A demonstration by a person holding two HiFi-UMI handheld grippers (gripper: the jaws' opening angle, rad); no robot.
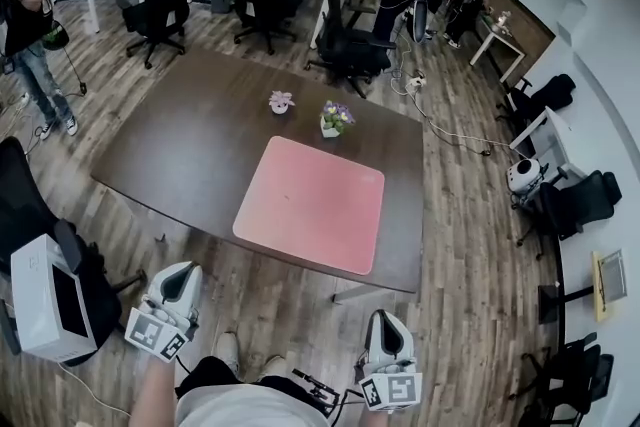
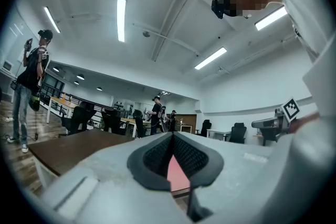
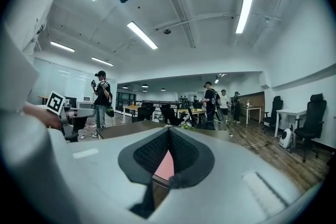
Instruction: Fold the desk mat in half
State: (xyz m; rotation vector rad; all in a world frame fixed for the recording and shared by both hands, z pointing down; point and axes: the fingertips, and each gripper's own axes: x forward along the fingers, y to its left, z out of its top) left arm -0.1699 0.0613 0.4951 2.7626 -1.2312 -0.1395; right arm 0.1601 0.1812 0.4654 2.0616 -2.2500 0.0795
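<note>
The desk mat, pink and square, lies flat and unfolded on the dark worktop, close to the worktop's near edge and toward one of its near corners; we judge the fold not yet begun. One small flower pot stands on the worktop beyond the mat, and a second pot stands just beside the mat's far edge. The left gripper and the right gripper are held off the worktop on its near side, apart from it, each with its jaws closed on nothing. The pink visible through the hollow behind each pair of tips is the distant mat. We expect three hazards. A thin mat lying flush on the worktop may slip away from the jaws rather than lift. Unequal lifting at the two corners would likely skew the fold. Carrying the near edge toward the worktop's far side could sweep the mat against the nearer pot and tip it.
</note>
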